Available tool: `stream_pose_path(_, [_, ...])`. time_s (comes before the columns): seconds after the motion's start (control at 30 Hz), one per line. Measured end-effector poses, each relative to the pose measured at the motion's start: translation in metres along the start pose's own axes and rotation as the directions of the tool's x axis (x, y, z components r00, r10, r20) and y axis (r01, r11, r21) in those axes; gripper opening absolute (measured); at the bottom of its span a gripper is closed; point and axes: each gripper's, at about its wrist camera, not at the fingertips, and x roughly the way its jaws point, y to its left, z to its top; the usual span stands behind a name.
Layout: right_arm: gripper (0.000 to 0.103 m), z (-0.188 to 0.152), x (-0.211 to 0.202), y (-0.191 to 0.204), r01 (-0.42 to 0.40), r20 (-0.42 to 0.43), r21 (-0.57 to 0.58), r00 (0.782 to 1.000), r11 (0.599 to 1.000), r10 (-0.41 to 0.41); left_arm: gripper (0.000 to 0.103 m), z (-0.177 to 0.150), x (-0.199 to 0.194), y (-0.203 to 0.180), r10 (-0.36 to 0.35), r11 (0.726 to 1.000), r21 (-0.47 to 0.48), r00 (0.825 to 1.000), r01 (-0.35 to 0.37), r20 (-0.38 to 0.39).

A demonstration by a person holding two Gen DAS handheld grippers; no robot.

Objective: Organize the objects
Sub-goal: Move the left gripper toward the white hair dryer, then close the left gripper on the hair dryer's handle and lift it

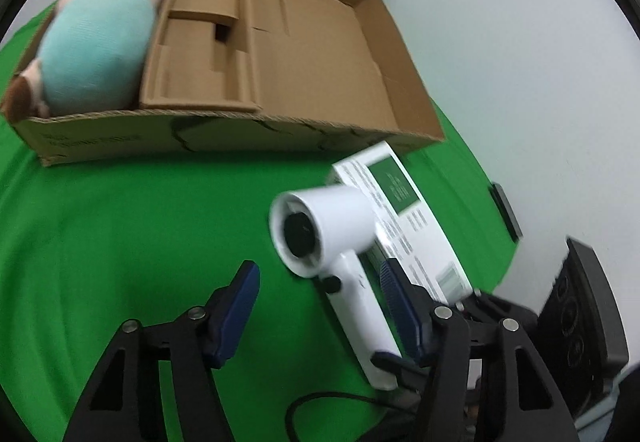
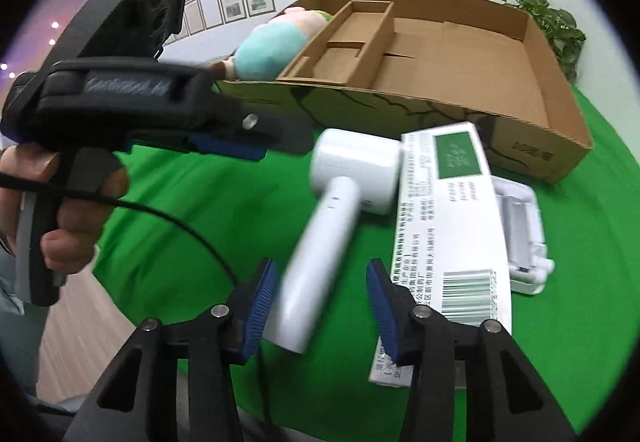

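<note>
**White dryer between two spread tools**

Both tools are spread wide. The right tool (image 2: 320,270) has the hair dryer (image 2: 340,201) handle between its pads, close to one pad only. The left tool (image 1: 319,268) pinches nothing. The dryer's long handle points back at the tools and its round head points away. A flat white box (image 2: 452,226) lies just beside it. Green desk (image 1: 140,242) shows wide on the left. Farther off stands the cardboard box (image 2: 400,109), with a soft toy (image 1: 96,53) at its left edge.
</note>
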Motion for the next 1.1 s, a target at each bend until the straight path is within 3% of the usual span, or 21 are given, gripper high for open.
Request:
stream_pose_path(0.1, [0.045, -0.004, -0.003, -0.006, 0.017, -0.011, 0.001, 1.000, 1.000, -0.017, 0.061, -0.007, 0.012, -0.011, -0.077, 0.996, 0.034, 0.995, 0.080, -0.065])
stream_pose_path(0.23, [0.045, -0.003, 0.001, -0.005, -0.005, -0.039, -0.009, 0.999, 1.000, 0.005, 0.060, -0.018, 0.031, -0.020, -0.118, 0.992, 0.028, 0.982, 0.123, -0.146])
stream_pose_path(0.33, [0.045, -0.003, 0.004, -0.005, -0.010, -0.056, 0.003, 0.998, 1.000, 0.010, 0.048, -0.022, 0.043, -0.017, -0.128, 0.992, -0.010, 0.975, 0.129, -0.182])
stream_pose_path(0.37, [0.039, -0.003, 0.006, -0.007, -0.004, -0.069, 0.017, 0.998, 1.000, 0.005, 0.047, -0.022, 0.045, -0.015, -0.139, 0.990, -0.022, 0.973, 0.138, -0.186])
stream_pose_path(0.43, [0.031, -0.003, 0.008, -0.008, 0.006, -0.079, 0.027, 0.997, 1.000, -0.004, 0.041, -0.023, 0.046, -0.013, -0.161, 0.987, -0.043, 0.970, 0.155, -0.184])
stream_pose_path(0.53, [0.026, -0.002, 0.010, -0.011, 0.012, -0.088, 0.042, 0.996, 0.999, -0.009, 0.040, -0.022, 0.043, -0.010, -0.165, 0.986, -0.058, 0.971, 0.158, -0.175])
stream_pose_path(0.87, [0.026, -0.008, 0.006, -0.001, -0.022, -0.113, 0.049, 0.993, 0.999, 0.027, 0.037, -0.033, 0.016, 0.007, -0.169, 0.981, -0.120, 0.975, 0.152, -0.145])
stream_pose_path(1.1, [0.027, -0.011, 0.006, 0.011, -0.071, -0.125, 0.052, 0.989, 0.996, 0.077, 0.035, -0.045, -0.011, 0.012, -0.099, 0.987, -0.135, 0.990, 0.085, -0.101])
